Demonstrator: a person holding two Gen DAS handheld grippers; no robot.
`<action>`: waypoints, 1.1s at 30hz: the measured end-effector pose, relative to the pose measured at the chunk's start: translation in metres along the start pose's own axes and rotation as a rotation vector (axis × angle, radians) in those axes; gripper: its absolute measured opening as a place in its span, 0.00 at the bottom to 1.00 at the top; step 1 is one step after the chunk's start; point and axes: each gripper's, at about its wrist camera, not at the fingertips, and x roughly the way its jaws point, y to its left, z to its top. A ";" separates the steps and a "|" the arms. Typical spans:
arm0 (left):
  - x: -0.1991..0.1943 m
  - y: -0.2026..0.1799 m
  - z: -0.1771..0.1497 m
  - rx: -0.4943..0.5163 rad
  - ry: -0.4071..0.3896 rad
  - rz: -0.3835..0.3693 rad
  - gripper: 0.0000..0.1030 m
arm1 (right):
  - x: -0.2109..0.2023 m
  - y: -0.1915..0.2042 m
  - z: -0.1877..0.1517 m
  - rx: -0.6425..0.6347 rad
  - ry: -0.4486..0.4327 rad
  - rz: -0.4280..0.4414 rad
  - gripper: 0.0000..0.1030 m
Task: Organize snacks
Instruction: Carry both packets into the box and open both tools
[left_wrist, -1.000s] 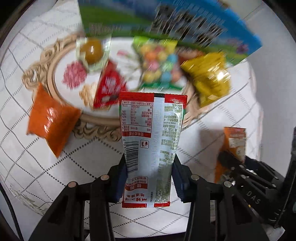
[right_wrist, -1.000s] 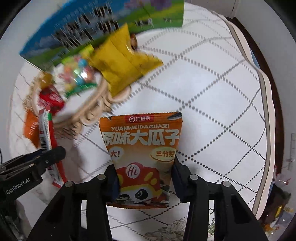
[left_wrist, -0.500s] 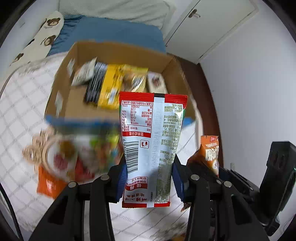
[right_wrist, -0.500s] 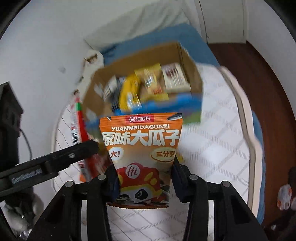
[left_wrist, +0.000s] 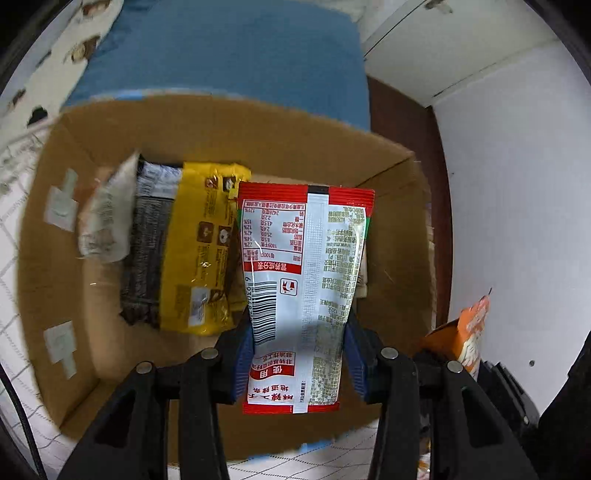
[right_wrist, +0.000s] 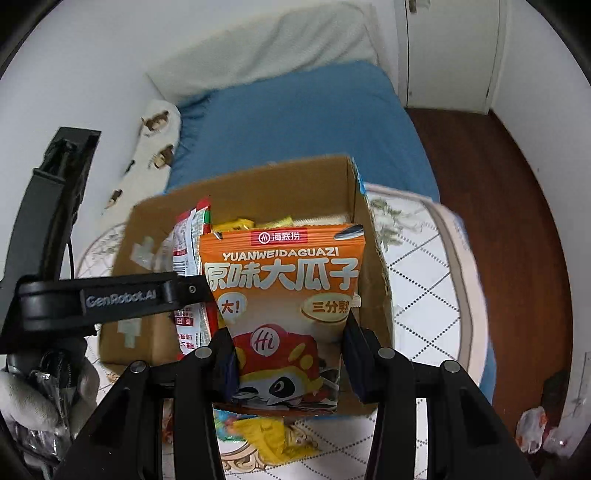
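**Two packets heading for the box**

The left claw (left_wrist: 299, 363) is gripping a red-and-white packet (left_wrist: 304, 280) over the open cardboard box (left_wrist: 55, 229); the right claw (right_wrist: 288, 363) is pinching an orange seed packet (right_wrist: 282, 295) above the box's near edge. Best lowering each inside before releasing, into bare floor beside the yellow packet (left_wrist: 201, 247). Counting: two claws, two held packets, one box.

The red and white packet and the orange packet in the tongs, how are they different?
The red and white packet shows its back, with a barcode and small print; the orange packet shows its front, with big letters and a cartoon panda. The red and white packet looks narrower, the orange packet wider. The left tongs pinch the first, the right tongs the second. Both hang upright over the open cardboard box of snacks.
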 end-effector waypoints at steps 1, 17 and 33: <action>0.008 0.002 0.003 -0.009 0.019 -0.003 0.40 | 0.008 0.000 0.001 -0.007 0.014 -0.005 0.46; 0.061 0.015 0.003 -0.024 0.081 0.042 0.70 | 0.094 0.001 0.003 -0.066 0.222 -0.067 0.85; 0.004 -0.002 -0.004 0.051 -0.105 0.187 0.81 | 0.055 0.006 0.008 -0.047 0.145 -0.080 0.88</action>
